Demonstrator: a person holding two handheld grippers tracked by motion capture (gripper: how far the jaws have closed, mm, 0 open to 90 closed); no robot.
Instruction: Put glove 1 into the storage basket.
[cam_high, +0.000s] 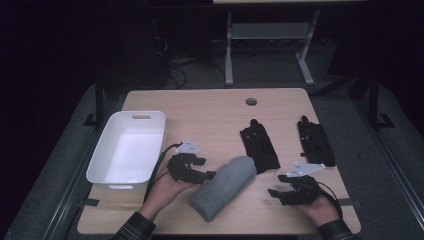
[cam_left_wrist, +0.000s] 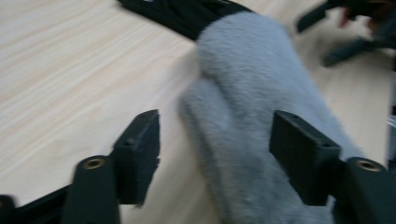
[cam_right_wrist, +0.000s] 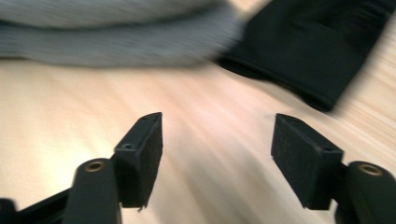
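Far L we see a white bin (cam_high: 127, 150), its L wall overhanging the table (cam_high: 210, 107) edge; bare wood behind it up to the cable hole (cam_high: 251, 102). L gripper (cam_high: 206, 175) sits just R of the bin; in the left gripper view its jaws stand wide, pads off the grey mitten (cam_high: 225, 186), which lies between them, nothing gripped. Mitten lies diagonal at center-front, cuff end near the front edge, tip overlapping a black glove (cam_high: 260, 145). Second black glove (cam_high: 316, 140) lies apart, near the R edge. R gripper (cam_high: 274, 192) at front R, jaws wide, empty over bare wood, well clear of the mitten. Both gripper views smeared; glove detail hard to make out, sleeves cut off at bottom.
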